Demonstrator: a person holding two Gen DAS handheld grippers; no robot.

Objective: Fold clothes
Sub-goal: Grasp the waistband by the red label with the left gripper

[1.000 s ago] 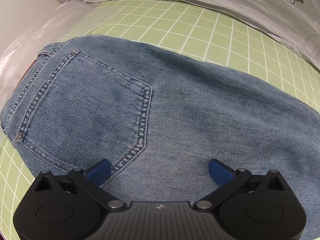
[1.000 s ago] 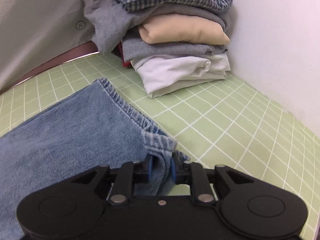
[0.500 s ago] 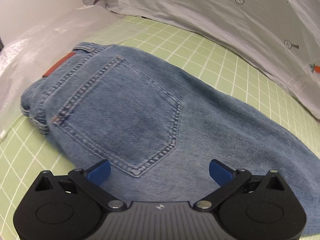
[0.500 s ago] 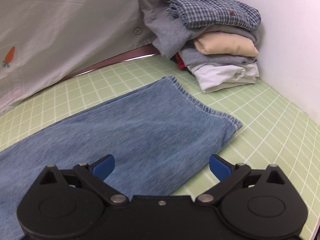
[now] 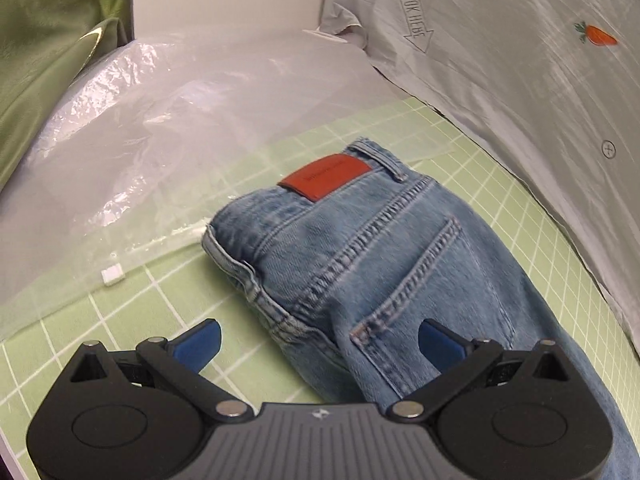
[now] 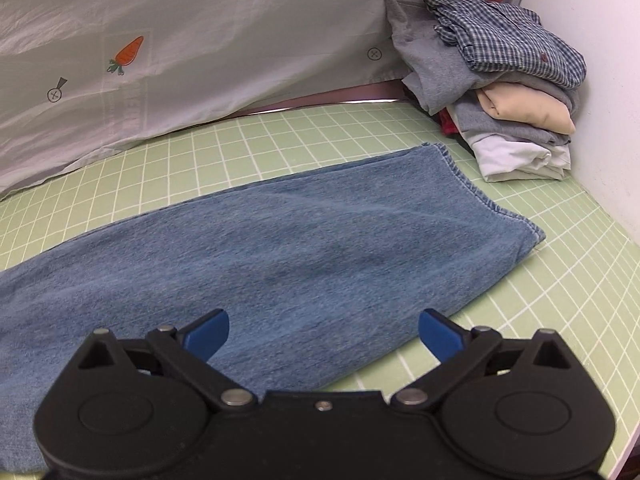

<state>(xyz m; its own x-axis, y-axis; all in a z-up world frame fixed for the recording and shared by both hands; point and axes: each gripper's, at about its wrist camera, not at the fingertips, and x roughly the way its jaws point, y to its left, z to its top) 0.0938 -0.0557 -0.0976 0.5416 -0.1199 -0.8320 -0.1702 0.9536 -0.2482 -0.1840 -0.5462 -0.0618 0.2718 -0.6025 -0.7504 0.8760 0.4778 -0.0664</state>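
Blue jeans (image 5: 392, 264) lie flat on the green grid mat (image 5: 132, 312), folded lengthwise. In the left wrist view the waistband with its red leather patch (image 5: 326, 176) and a back pocket face up. My left gripper (image 5: 320, 346) hovers open over the waistband corner, nothing between its blue pads. In the right wrist view the leg end of the jeans (image 6: 304, 252) stretches to the hem at the right. My right gripper (image 6: 324, 334) stands wide open above the near edge of the leg, holding nothing.
A stack of folded clothes (image 6: 504, 88) sits in the back right corner against the white wall. A grey sheet with carrot prints (image 6: 200, 40) hangs along the back. Crinkled clear plastic (image 5: 140, 132) covers the mat's left side, with a small white clip (image 5: 112, 273) near it.
My right gripper let go of the jeans hem, opened wide and pulled back and up. The left gripper swung toward the waistband end, staying open.
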